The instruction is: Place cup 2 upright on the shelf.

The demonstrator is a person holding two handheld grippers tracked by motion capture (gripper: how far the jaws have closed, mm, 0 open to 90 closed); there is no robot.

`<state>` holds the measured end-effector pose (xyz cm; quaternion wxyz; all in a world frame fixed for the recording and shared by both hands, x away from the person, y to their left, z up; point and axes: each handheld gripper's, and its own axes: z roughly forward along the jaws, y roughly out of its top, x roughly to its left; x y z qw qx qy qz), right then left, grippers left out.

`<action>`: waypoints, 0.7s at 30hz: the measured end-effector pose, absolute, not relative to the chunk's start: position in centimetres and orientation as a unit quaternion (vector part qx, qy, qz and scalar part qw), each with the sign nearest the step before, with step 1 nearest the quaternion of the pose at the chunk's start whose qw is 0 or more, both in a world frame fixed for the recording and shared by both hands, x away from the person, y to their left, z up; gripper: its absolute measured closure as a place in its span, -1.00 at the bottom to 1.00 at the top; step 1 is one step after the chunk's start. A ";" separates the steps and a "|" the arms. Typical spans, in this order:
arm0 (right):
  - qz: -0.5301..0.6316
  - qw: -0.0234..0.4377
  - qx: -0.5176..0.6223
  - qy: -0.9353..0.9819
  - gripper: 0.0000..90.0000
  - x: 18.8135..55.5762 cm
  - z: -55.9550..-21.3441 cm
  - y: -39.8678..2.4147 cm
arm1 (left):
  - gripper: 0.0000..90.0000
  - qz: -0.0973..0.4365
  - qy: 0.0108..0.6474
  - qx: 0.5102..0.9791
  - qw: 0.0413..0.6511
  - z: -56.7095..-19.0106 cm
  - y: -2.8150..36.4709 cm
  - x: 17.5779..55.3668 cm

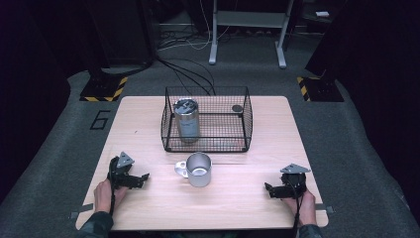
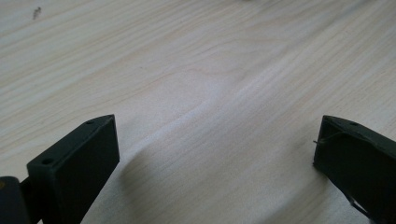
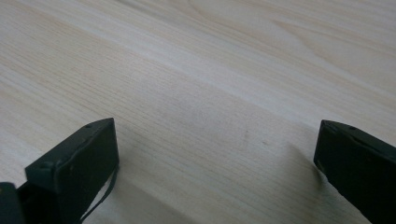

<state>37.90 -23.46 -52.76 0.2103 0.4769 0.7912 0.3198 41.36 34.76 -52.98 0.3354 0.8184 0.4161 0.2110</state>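
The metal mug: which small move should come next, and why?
Probably bring the left tongs toward the metal mug. Both tongs are open and empty on the table, and the mug's handle faces left, outside the wire basket that holds a steel canister.

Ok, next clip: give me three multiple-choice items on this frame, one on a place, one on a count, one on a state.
1. Where is the tall steel canister?
A in the black wire basket
B beside the mug
C off the table

2. How many things lie in that basket?
A one
B two
C four

3. How do the left gripper and right gripper stand?
A both open
B both shut
C one holds the silver metal mug

A: mesh surrounds it. B: canister plus a small dark round thing. A: jaws apart, over bare wood.
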 end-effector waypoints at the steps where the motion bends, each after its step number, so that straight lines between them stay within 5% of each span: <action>1: 0.313 0.217 0.474 0.794 -1.00 37.8 -52.7 -23.4 | -1.00 0.195 0.424 0.817 0.339 -53.0 34.9 41.5; 21: 0.375 0.181 0.449 0.790 -1.00 36.0 -48.2 -19.8 | -1.00 0.190 0.441 0.809 0.339 -53.1 35.1 41.9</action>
